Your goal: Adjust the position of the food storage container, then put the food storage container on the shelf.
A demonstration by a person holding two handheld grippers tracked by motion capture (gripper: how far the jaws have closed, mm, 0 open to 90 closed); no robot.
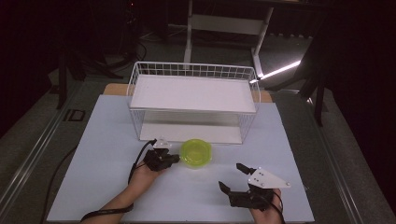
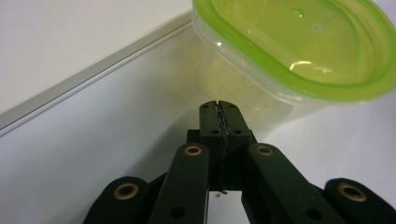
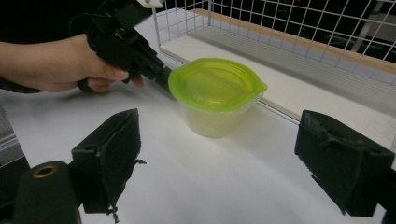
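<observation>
A small clear tub with a green lid [image 1: 196, 152] [image 2: 299, 42] [image 3: 214, 93] stands on the white table just in front of the wire shelf rack [image 1: 194, 100]. My left gripper [image 1: 175, 158] [image 2: 219, 108] [image 3: 161, 74] is shut with nothing between its jaws, its tips right beside the tub's left side under the lid rim. My right gripper [image 1: 232, 176] [image 3: 219, 163] is wide open near the front right, apart from the tub, which shows between its two black fingers [image 3: 109, 154] in the right gripper view.
The white wire rack has a lower board [image 1: 189, 133] [image 3: 280, 88] and an upper shelf [image 1: 194, 93]. A pale mat [image 1: 107, 154] covers the table. Cables trail from both grippers toward the front edge.
</observation>
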